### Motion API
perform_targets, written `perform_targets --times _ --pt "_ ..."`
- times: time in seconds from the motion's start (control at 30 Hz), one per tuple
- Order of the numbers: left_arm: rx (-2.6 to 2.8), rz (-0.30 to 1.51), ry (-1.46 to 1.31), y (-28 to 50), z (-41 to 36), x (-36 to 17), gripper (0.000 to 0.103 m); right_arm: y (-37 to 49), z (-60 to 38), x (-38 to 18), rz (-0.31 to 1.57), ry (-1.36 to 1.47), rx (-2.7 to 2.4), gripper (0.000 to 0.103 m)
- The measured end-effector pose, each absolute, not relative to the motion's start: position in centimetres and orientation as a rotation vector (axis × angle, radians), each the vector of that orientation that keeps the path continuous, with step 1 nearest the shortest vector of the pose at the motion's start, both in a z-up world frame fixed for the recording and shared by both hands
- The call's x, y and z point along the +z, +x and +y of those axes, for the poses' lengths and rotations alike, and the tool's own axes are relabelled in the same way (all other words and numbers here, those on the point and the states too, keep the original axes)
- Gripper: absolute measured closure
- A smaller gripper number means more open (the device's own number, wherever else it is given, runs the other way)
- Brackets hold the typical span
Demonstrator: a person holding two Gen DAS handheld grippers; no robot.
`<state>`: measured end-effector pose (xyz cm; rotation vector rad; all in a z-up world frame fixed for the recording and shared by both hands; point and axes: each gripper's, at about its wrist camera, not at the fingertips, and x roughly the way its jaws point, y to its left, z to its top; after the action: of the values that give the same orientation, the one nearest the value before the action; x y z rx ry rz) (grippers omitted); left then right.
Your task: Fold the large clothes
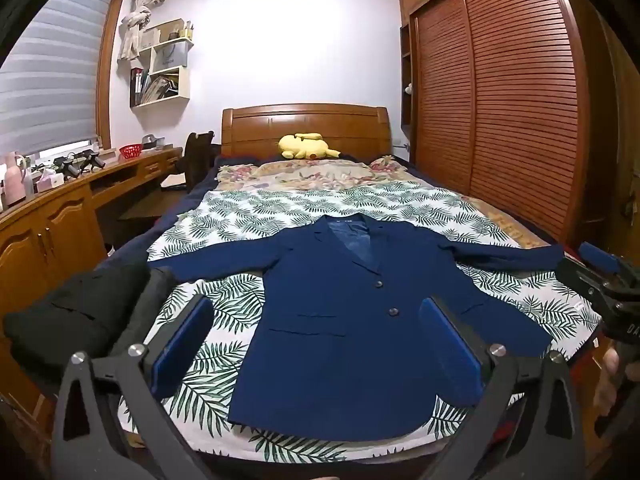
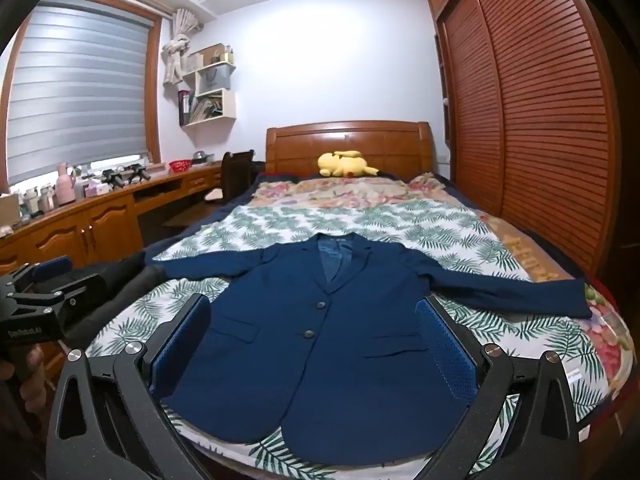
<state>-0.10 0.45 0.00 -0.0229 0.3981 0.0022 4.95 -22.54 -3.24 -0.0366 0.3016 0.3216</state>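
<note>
A navy blue suit jacket point(image 1: 344, 320) lies flat and face up on the bed, buttoned, with both sleeves spread out to the sides; it also shows in the right wrist view point(image 2: 320, 352). My left gripper point(image 1: 316, 312) is open and empty, held above the jacket's lower half. My right gripper point(image 2: 312, 312) is open and empty too, held above the hem end. The right gripper also shows at the right edge of the left wrist view point(image 1: 608, 280), and the left gripper at the left edge of the right wrist view point(image 2: 44, 292).
The bed has a leaf-print sheet point(image 1: 240, 216) and a wooden headboard point(image 1: 306, 128) with a yellow plush toy point(image 1: 306, 147). Dark folded clothes point(image 1: 80, 312) lie at the bed's left edge. A wooden desk point(image 1: 80, 200) runs along the left, a slatted wardrobe point(image 1: 500, 100) along the right.
</note>
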Motion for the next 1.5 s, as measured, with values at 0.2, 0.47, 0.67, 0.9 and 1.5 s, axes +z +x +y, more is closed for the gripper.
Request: perform_targets --times 0.2,0.47,0.67,0.9,1.5 --pt "0.001 0.397 -0.027 -0.4 0.0 0.5 0.0 5.0 -22.9 -3.2 0.302 -0.036 0.321 0.0" --pt "0.005 0.388 -0.03 -1.0 -0.4 0.9 0.0 4.8 -22.6 -3.2 0.303 -0.032 0.323 0.0" --pt "0.006 0.38 -0.028 -1.3 -0.6 1.0 0.0 4.6 -22.3 -3.3 0.304 -0.028 0.324 0.0" --pt "0.007 0.376 -0.03 -1.4 -0.7 1.2 0.0 4.7 -22.0 -3.2 0.304 -0.027 0.324 0.0" --pt "0.005 0.375 -0.029 -1.7 -0.7 1.3 0.0 3.7 -21.8 -2.9 0.305 -0.027 0.321 0.0"
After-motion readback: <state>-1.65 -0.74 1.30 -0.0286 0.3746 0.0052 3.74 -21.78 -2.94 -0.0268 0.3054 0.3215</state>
